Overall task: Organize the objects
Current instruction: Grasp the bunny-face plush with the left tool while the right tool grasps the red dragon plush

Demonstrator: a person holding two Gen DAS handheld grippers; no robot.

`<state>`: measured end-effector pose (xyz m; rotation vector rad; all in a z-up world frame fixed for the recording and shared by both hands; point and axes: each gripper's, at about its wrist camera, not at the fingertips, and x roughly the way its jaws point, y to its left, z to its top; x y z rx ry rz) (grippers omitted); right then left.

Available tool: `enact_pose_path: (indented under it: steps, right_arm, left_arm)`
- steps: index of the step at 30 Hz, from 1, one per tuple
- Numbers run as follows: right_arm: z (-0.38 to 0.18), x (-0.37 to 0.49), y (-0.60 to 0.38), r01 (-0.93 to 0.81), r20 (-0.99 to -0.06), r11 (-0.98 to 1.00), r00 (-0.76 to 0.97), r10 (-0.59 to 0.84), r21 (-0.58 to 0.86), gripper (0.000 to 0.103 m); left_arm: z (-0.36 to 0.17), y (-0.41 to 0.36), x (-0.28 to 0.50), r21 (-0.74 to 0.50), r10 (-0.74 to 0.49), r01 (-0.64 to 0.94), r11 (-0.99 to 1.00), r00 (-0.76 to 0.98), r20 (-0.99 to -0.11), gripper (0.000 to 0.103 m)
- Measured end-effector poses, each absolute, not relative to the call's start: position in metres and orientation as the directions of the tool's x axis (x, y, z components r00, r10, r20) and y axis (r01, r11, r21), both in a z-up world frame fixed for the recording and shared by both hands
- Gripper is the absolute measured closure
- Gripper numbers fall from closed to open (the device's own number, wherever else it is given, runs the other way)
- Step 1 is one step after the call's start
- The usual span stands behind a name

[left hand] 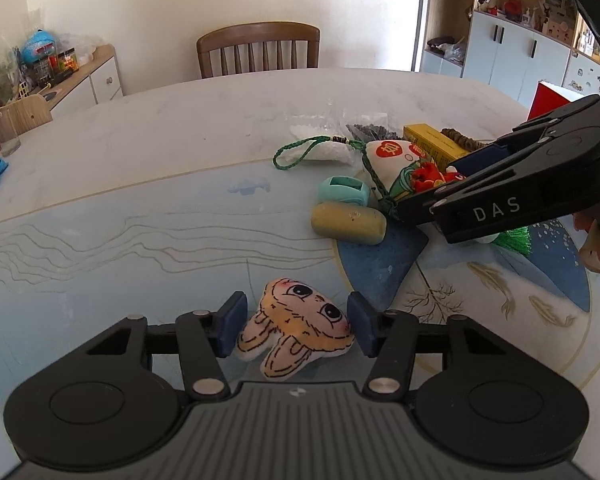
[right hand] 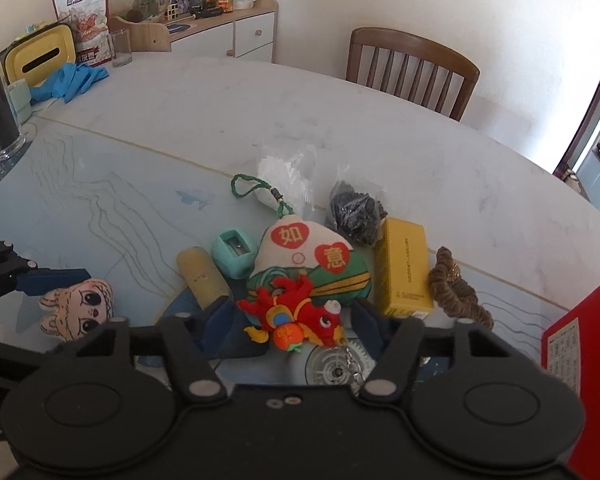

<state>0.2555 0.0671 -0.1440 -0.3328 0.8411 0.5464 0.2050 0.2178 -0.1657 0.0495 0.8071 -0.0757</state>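
Left gripper [left hand: 296,326] was wide open at bottom center of its view, blue pads flanking the rabbit-face plush [left hand: 296,330] on the table [left hand: 140,160], not clearly touching it. Right gripper [right hand: 296,320] was also open, pads either side of the red dragon plush [right hand: 296,316], contact unclear. Just beyond lay the zongzi sachet [right hand: 304,256], teal sharpener [right hand: 234,252], olive cylinder [right hand: 202,276], yellow box [right hand: 406,268]. Wooden chair [left hand: 258,50] stood farthest, upper center.

The round pale table with a blue painted mat [right hand: 148,184] carries clutter. A yellow rectangular box [right hand: 405,266], mint pencil sharpener [right hand: 234,253] and olive cylinder [right hand: 202,276] lie on it.
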Motion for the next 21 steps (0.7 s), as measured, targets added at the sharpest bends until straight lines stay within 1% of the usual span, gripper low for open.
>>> enact_pose_path:
  steps: [1, 2, 7, 21]
  right_arm:
    - [-0.144, 0.255, 0.067, -0.579, -0.774, 0.813, 0.544, 0.324, -0.067, 0.047]
    - [-0.143, 0.255, 0.068, -0.579, -0.772, 0.812, 0.547, 0.322, -0.072, 0.048]
    - [-0.138, 0.251, 0.065, -0.580, -0.759, 0.811, 0.562, 0.328, -0.079, 0.049]
    - [-0.095, 0.228, 0.029, -0.555, -0.736, 0.832, 0.559, 0.381, 0.010, 0.049]
  left_arm:
    - [-0.166, 0.217, 0.205, 0.019, -0.046, 0.087, 0.996, 0.690, -0.722, 0.049]
    - [-0.165, 0.217, 0.205, 0.023, -0.044, 0.088, 0.996, 0.691, -0.721, 0.050]
    - [-0.160, 0.214, 0.205, 0.033, -0.042, 0.094, 0.995, 0.694, -0.719, 0.051]
    - [-0.120, 0.194, 0.200, 0.010, -0.073, 0.112, 0.994, 0.704, -0.706, 0.052]
